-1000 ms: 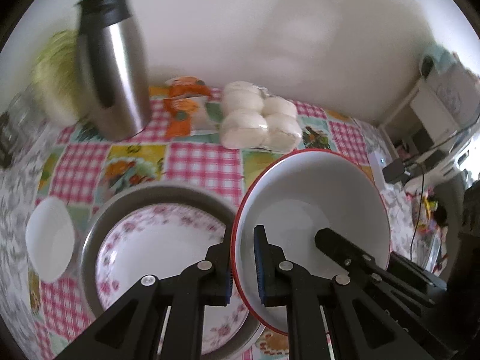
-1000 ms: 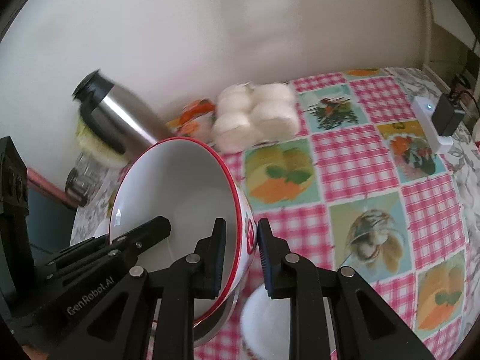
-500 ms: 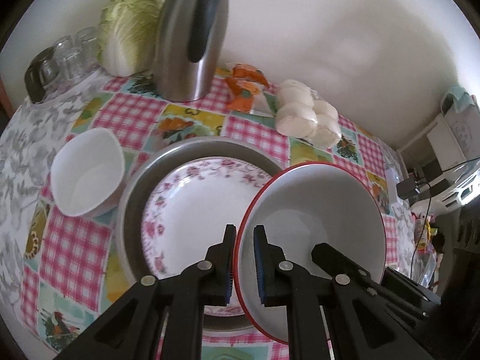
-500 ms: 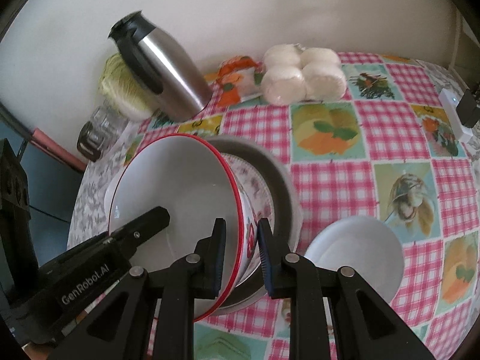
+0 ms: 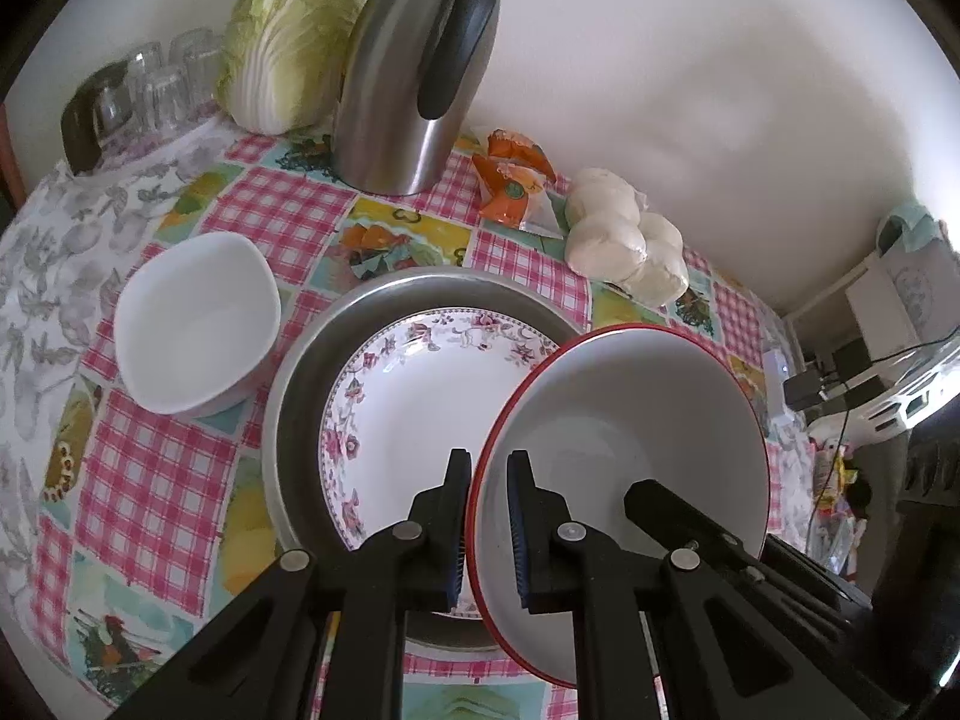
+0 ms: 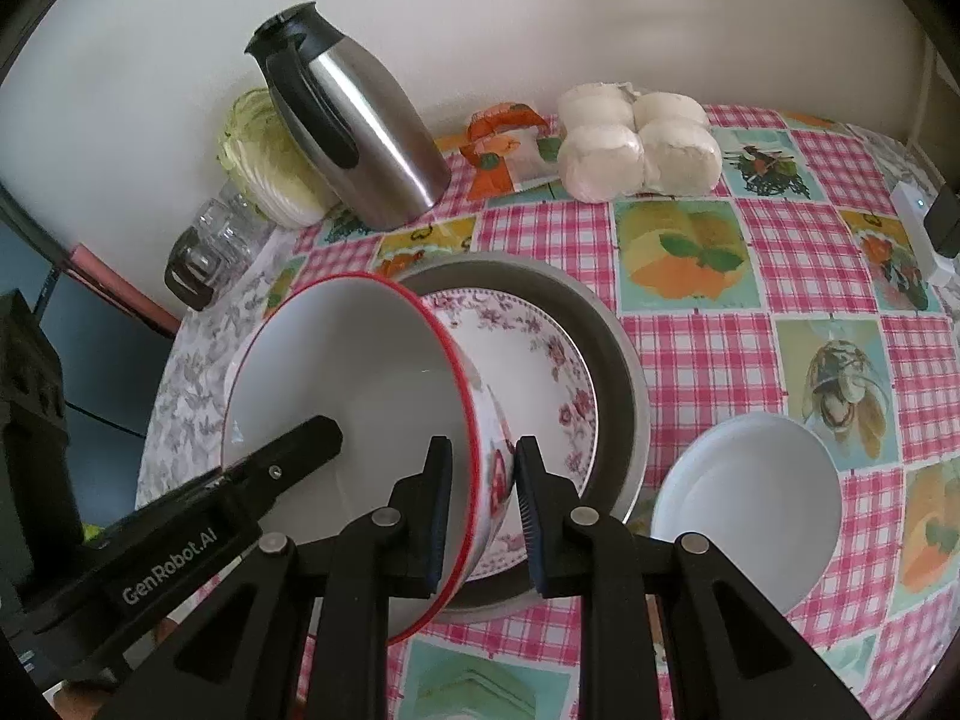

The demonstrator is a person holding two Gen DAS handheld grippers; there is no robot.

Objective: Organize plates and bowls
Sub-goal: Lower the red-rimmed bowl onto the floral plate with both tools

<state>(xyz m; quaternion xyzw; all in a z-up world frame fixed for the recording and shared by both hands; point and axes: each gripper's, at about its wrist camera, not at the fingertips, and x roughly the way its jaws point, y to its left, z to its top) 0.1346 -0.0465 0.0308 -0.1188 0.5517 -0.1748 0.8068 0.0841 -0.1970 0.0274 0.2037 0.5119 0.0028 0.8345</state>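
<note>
Both claws, left gripper (image 5: 485, 525) and right gripper (image 6: 478, 507), pinch the red-rimmed bowl (image 5: 624, 450); only the right view shows the round white bowl (image 6: 747, 498) at 4 o'clock.

Glossy ceramic red-rimmed bowl (image 5: 630, 420), brushed steel jug (image 5: 414, 90), dull metal basin (image 6: 624, 372), smooth checked tablecloth (image 6: 780, 252).

Bowl (image 5: 630, 420): white, red rim, red floral outside. Plate (image 5: 420, 396): white, pink floral border. Pan (image 5: 300, 396): grey. Small bowl (image 5: 192, 324): white. Cloth (image 6: 798, 252): pink check, fruit pictures. Flask (image 5: 414, 90): steel, black handle.
</note>
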